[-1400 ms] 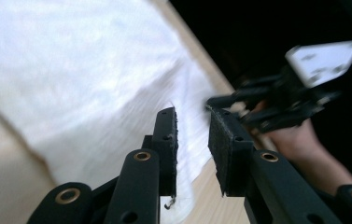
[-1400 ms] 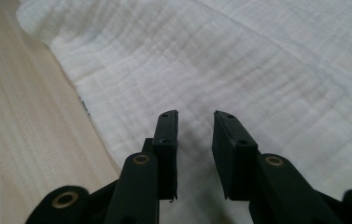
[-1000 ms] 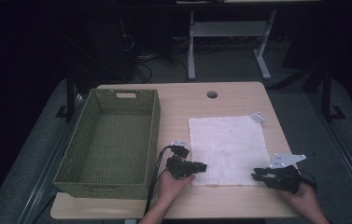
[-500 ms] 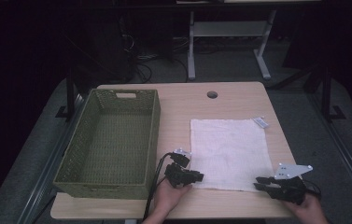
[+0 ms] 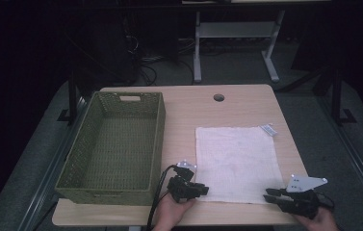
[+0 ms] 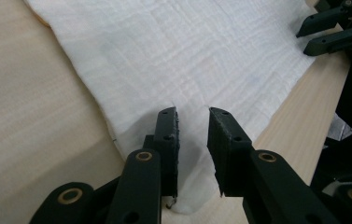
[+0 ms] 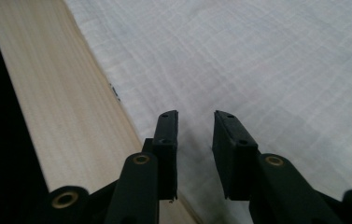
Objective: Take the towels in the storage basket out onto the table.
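A white cloth lies flat on the right half of the wooden table. My left gripper is at the cloth's near left corner. In the left gripper view, that gripper has a gap between its jaws, with the cloth beneath and between them. My right gripper is at the near right corner. Its jaws have just opened a little further; in the right gripper view the right gripper stands open over the cloth. The right gripper also appears across the cloth in the left gripper view.
A green woven basket stands empty on the table's left half. A small label sticks out at the cloth's far right corner. A round hole is in the table's far edge. The table's near edge runs close to both grippers.
Both hands have drawn back toward the table's near edge. The cloth has slid the same way with them and now lies closer to that edge.
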Demonstrator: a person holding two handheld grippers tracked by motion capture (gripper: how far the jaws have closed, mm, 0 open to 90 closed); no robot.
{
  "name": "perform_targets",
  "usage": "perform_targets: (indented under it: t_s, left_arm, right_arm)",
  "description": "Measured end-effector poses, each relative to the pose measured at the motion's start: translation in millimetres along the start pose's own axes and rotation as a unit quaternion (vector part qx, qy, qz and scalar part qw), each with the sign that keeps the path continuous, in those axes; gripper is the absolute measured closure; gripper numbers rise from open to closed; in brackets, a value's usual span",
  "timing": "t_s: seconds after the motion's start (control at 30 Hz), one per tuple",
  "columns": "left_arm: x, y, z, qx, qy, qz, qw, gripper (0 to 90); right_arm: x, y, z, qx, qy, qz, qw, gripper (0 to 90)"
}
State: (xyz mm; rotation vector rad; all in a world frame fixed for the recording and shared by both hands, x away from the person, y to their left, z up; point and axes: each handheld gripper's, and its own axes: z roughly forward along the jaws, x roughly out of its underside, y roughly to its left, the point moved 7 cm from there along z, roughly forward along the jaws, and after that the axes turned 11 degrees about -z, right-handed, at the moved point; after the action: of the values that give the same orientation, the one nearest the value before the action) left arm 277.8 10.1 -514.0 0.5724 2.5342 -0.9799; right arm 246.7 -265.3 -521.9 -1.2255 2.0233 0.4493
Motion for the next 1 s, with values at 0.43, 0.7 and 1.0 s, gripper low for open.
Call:
perform_targets:
  t_s: [0.43, 0.7, 1.0]
  left_arm:
    - [-86.0, 2.9, -16.8, -0.005, -0.144, 0.006, 0.9896, 58.6]
    - [-128.4, 28.5, 0.4, -0.035, -0.194, -0.019, 0.9801, 54.2]
    - [-156.3, 54.4, 14.9, -0.068, -0.218, -0.038, 0.9727, 57.1]
  right_arm:
    - [-31.9, -78.5, -21.2, 0.026, -0.037, 0.061, 0.9971, 35.9]
    - [-42.8, -148.6, -9.4, 0.077, -0.031, 0.076, 0.9937, 46.1]
    - [-50.0, -200.4, -1.7, 0.088, -0.033, 0.103, 0.9902, 65.8]
